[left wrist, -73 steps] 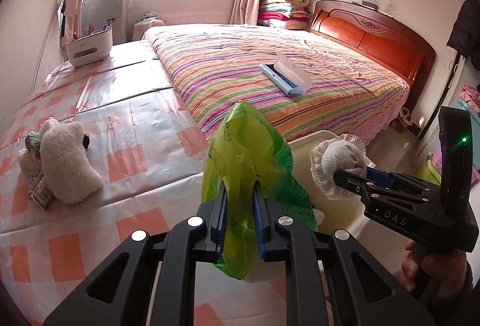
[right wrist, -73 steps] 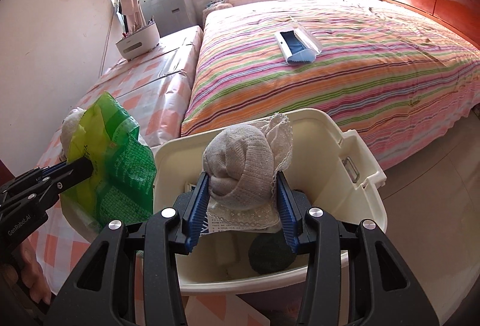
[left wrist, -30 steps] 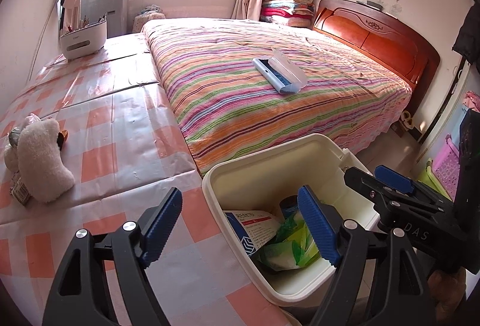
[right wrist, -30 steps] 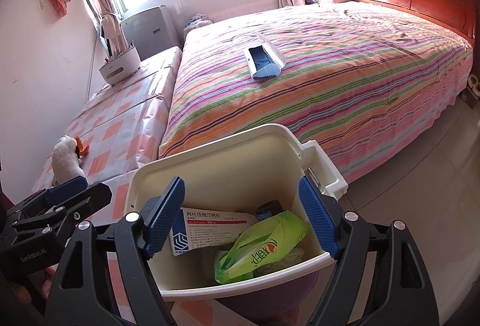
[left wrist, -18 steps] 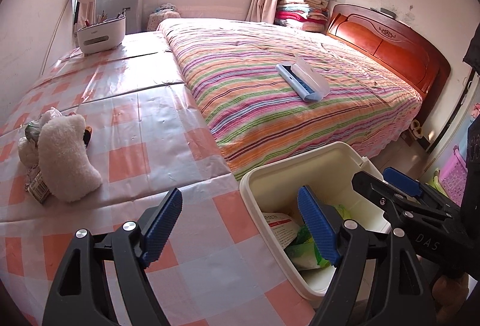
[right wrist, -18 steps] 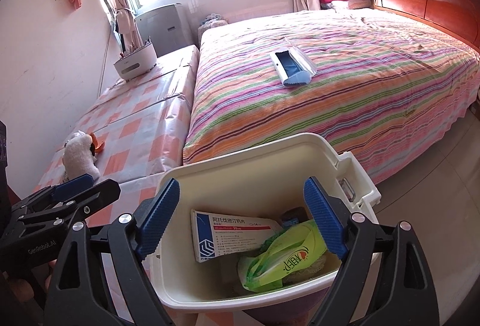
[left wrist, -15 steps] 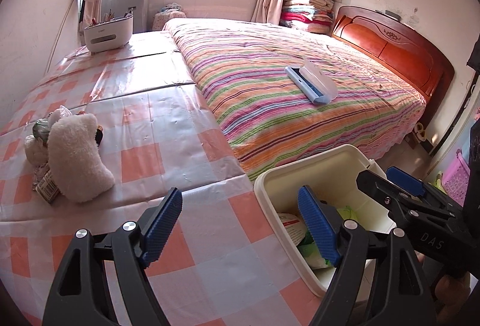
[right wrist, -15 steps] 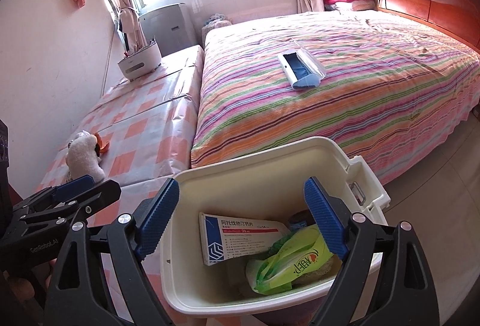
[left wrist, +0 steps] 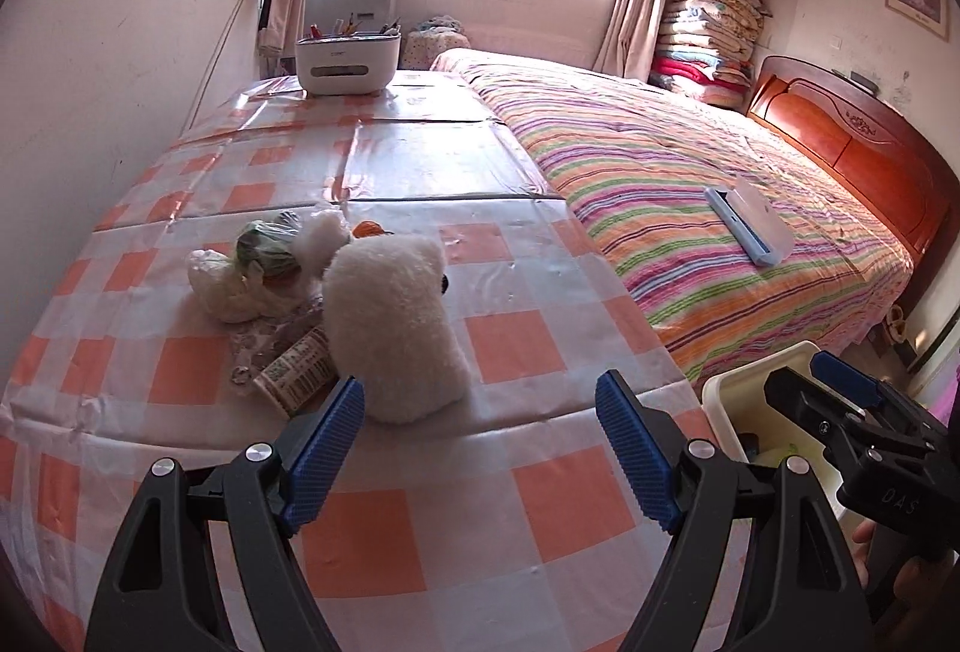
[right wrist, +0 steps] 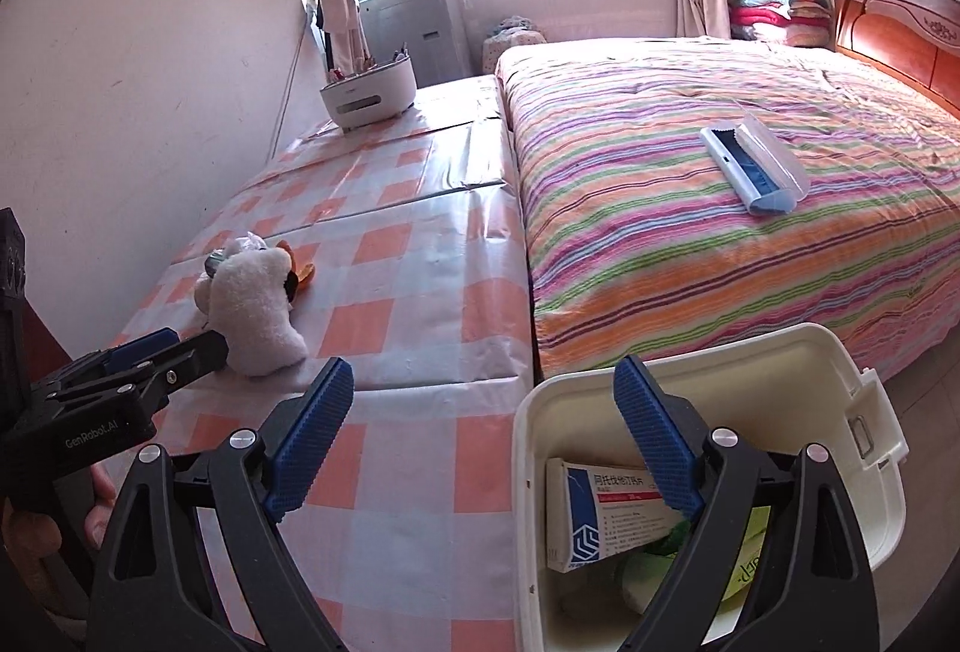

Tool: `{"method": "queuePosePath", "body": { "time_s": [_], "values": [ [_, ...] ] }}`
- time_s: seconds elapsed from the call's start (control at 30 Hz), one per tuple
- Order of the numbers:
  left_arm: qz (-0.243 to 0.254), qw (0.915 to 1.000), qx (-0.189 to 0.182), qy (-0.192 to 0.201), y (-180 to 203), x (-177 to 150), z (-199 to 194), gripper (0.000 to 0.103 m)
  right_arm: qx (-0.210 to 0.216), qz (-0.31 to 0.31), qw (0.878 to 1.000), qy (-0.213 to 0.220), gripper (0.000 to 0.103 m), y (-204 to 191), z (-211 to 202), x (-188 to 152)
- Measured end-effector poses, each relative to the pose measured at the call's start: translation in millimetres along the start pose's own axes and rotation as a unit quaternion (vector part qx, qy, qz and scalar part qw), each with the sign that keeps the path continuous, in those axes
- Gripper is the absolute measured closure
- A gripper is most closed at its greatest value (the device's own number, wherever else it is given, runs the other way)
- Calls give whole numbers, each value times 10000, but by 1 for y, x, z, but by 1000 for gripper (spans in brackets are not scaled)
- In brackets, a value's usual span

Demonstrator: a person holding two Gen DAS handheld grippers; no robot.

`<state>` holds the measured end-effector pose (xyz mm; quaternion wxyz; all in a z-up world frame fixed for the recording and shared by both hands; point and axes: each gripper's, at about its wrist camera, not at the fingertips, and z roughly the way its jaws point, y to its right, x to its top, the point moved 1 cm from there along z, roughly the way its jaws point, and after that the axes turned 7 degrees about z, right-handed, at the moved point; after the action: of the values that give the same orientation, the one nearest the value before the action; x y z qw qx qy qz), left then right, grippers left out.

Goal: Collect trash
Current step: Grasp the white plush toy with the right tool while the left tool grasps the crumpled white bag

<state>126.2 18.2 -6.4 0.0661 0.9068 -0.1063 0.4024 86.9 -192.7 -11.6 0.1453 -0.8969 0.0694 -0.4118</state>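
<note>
A cream trash bin stands off the table's right edge and holds a white-and-blue medicine box and a green packet. Its rim also shows in the left wrist view. On the checked tablecloth lies a white fluffy toy beside a small heap of trash: a crumpled bag, a green wad, a printed wrapper and an orange scrap. My left gripper is open and empty, just short of the toy. My right gripper is open and empty at the bin's left rim.
A white desk organizer with pens stands at the table's far end by the wall. A striped bed lies to the right with a blue-and-white case on it. A wooden headboard is at the far right.
Both grippers let their trash go into the bin and opened. Both have since swung left, away from the bin, towards the toy and trash heap on the table.
</note>
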Motion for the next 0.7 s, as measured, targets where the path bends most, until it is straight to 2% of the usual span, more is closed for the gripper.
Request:
{"method": "queuePosePath", "body": {
  "time_s": [0.47, 0.7],
  "values": [
    [-921, 9932, 708, -14, -118, -4, 0, 26, 715, -649, 9937, -571, 16, -87, 50, 1],
    [-1140, 9906, 717, -221, -147, -9, 19, 26, 850, -1000, 9881, -808, 16, -133, 77, -1]
  ]
}}
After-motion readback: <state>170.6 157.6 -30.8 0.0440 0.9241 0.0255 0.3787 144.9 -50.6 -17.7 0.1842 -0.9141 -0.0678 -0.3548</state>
